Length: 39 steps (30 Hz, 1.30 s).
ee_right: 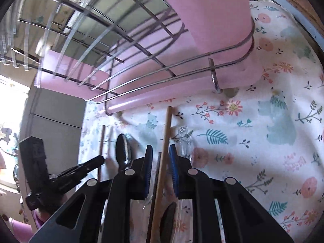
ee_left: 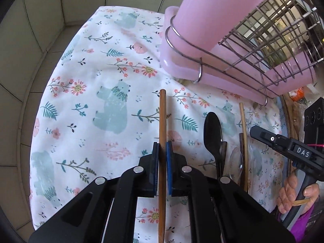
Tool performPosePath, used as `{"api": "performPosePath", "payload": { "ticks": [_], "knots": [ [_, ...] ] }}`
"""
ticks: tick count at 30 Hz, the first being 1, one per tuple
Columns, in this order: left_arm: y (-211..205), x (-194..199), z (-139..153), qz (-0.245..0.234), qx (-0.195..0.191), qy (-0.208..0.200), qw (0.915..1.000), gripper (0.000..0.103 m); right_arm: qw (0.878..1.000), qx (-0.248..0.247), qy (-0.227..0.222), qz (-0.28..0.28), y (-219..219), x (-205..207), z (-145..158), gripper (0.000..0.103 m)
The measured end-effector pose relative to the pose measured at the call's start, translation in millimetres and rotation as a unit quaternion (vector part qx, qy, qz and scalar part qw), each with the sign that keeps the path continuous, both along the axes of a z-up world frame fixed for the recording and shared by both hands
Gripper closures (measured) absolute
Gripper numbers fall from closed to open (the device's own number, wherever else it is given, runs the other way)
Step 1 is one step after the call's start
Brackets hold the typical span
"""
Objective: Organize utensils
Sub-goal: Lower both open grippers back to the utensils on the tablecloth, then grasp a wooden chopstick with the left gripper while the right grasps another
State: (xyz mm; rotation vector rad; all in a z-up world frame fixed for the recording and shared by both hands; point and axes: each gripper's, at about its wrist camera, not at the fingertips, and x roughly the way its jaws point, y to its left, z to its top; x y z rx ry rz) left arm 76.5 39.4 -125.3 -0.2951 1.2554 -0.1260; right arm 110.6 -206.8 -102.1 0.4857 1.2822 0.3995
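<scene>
My left gripper is shut on a brown wooden chopstick that points toward the pink rack. My right gripper stands around a lighter wooden chopstick; its blue pads are close to it with small gaps. A black spoon lies on the cloth between the two chopsticks, with a clear plastic spoon and a dark stick beside it. The black spoon and the left gripper also show in the right wrist view. The right gripper shows in the left wrist view.
A pink dish rack with a wire basket stands on the floral tablecloth just beyond the utensils. A cup-shaped pink holder rises at its corner. The table edge and tiled floor lie to the left.
</scene>
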Motion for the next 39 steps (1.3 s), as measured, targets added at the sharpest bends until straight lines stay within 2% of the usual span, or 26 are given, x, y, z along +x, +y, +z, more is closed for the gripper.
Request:
{"api": "performPosePath", "payload": {
  "ticks": [3,7,14,18,23,24,29,35,39],
  "knots": [
    [2,7,0,-0.008,-0.006,0.019,0.9998,0.095,1.000,-0.011,0.008,0.000,5,7,-5,0.085],
    [1,17,4,-0.021,0.010,0.026,0.9994,0.089,1.000,-0.011,0.019,0.008,10,15,-11,0.085],
    [-4,35,-2,-0.036,0.030,0.050,0.9976,0.088,0.999,-0.016,0.025,0.022,24,23,-18,0.085],
    [-15,41,-6,-0.036,0.042,0.054,0.9970,0.088,0.999,-0.019,0.025,0.024,22,23,-19,0.094],
    [-20,44,-7,-0.038,0.044,0.046,0.9972,0.091,1.000,-0.004,0.021,0.017,10,18,-18,0.095],
    [-19,43,-6,-0.038,0.048,0.040,0.9973,0.097,1.000,-0.001,0.019,0.014,10,17,-17,0.096],
    [-12,31,11,-0.033,0.035,0.008,0.9988,0.097,1.000,0.021,-0.005,0.004,0,6,-3,0.096],
    [3,10,49,-0.020,0.006,-0.064,0.9977,0.097,0.998,0.032,-0.060,-0.005,-8,-13,29,0.096],
    [13,-9,80,-0.007,-0.014,-0.135,0.9907,0.097,0.992,0.039,-0.120,-0.011,-15,-29,63,0.096]
  ]
}}
